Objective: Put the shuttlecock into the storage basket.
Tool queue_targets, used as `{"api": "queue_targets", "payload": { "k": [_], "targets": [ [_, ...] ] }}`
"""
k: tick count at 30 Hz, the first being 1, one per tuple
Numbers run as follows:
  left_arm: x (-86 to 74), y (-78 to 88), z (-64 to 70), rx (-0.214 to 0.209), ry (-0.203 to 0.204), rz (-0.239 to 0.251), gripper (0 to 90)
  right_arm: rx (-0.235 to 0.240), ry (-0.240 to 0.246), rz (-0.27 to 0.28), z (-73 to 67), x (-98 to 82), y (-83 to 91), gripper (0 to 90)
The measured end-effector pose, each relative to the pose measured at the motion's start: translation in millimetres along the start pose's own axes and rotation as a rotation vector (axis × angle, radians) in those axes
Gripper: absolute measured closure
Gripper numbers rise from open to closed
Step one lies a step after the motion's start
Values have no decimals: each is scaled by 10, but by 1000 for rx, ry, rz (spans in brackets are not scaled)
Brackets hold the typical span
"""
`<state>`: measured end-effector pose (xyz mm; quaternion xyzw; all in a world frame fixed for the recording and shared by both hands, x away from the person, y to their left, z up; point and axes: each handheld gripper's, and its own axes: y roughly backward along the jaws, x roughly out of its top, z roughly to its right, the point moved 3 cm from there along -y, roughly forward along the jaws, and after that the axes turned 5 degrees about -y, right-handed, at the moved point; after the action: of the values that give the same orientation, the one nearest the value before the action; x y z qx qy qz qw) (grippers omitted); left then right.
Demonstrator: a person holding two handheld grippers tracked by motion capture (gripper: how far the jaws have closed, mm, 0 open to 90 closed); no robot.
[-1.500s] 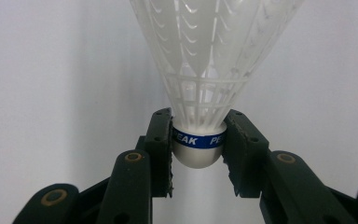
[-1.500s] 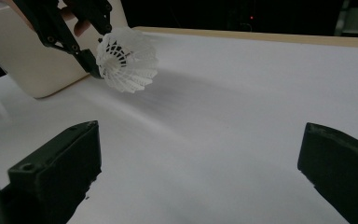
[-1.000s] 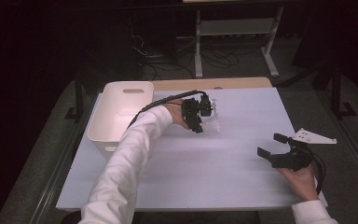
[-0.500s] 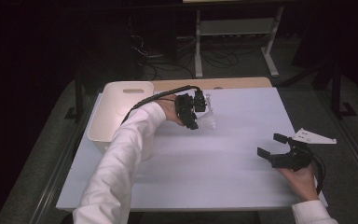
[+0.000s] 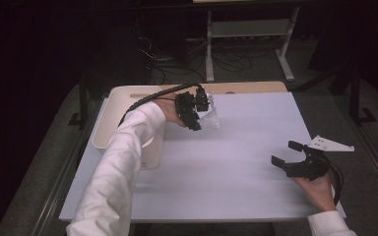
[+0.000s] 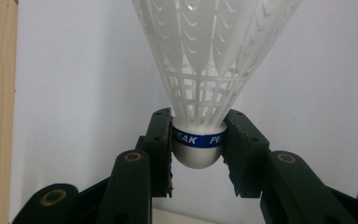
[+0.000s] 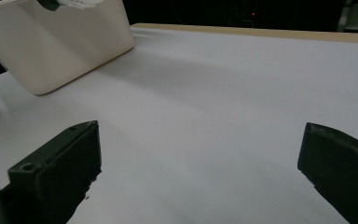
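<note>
Bin point(image 5: 128, 105): placed just left of the left gripper point(image 5: 193, 109); its rim may be struck if the load is carried across too low.
Shuttlecock point(image 6: 205, 70): pinched at its rounded base between the left gripper's pads, skirt pointing away; it may pivot or slip out, the base being smooth.
Right gripper point(image 5: 294, 156): spread wide, resting idle.

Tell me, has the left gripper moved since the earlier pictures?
Yes. The left gripper, shut on the shuttlecock, has shifted leftward toward the white bin.
</note>
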<state>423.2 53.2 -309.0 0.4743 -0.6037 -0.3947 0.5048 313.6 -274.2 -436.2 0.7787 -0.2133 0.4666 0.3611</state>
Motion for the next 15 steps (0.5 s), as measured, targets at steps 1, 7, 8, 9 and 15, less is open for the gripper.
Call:
{"api": "queue_targets", "payload": {
  "k": [1,7,8,9,15],
  "targets": [
    [-11,27,3,3,1,9,639,0,0,-1,-1,-1,0,0],
    [-59,177,21,11,-6,17,639,-10,-5,-1,12,-3,3,0],
    [-64,193,20,12,-10,13,639,-11,-5,2,13,-1,6,0],
    [-71,212,22,16,-6,13,639,-11,-4,3,13,-1,6,0],
    [-107,295,5,25,-5,10,637,-16,-1,-6,10,-7,-2,0]
  ]
}}
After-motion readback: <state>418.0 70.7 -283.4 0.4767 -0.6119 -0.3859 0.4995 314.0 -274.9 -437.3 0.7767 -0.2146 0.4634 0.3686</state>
